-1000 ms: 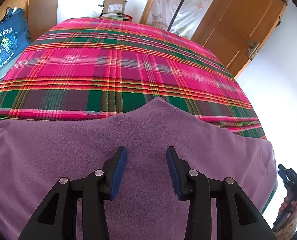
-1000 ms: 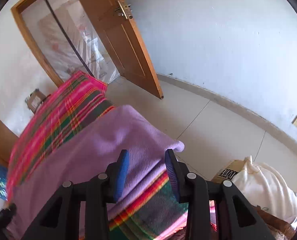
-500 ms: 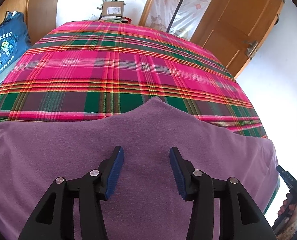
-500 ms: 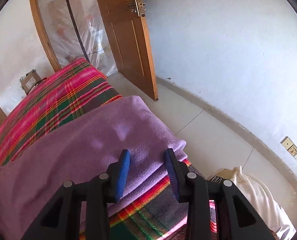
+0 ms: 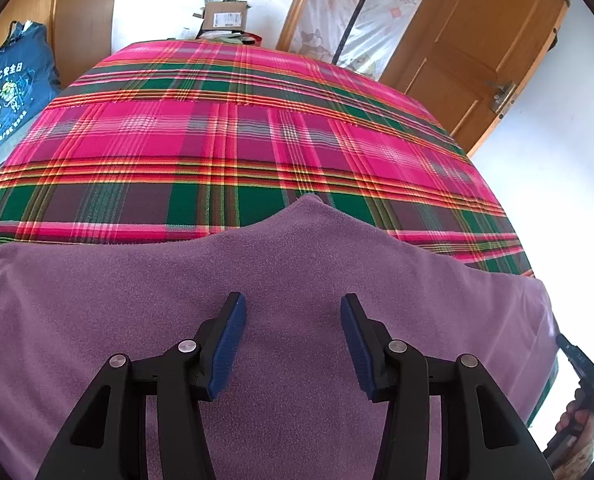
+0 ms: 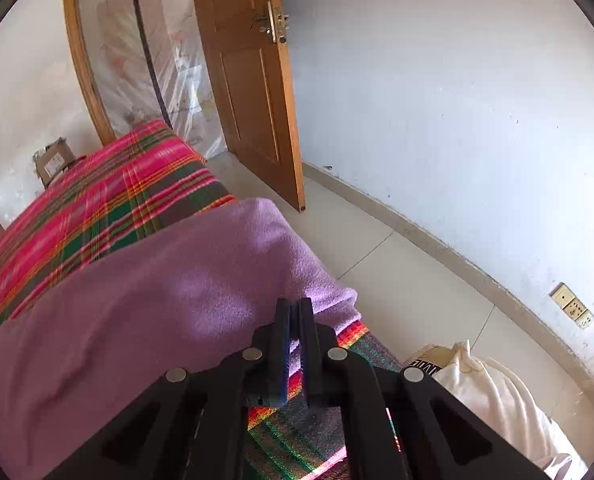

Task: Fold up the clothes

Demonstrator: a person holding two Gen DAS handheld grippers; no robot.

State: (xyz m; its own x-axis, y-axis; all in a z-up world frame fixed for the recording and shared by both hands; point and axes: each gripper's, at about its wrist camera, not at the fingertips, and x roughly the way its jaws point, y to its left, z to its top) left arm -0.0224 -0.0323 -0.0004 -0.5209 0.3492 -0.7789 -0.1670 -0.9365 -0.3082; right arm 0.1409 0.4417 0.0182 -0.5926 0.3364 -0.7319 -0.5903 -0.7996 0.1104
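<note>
Left view, bag (image 5: 5, 92): blue, reads "ACC".
Left view, fleece (image 5: 297, 280): purple, nappy, spread on plaid blanket (image 5: 233, 140).
Left gripper (image 5: 293, 316): wide, empty, over fleece.
Right view, right gripper (image 6: 295, 312): just closed, pinching fleece (image 6: 157, 300) edge.
Right view, door (image 6: 249, 80): wood.

A fuzzy matt purple fleece garment (image 5: 297, 300) lies on a woven plaid bedspread (image 5: 217, 140); the wooden door (image 6: 249, 80) looks smooth and glossy.
</note>
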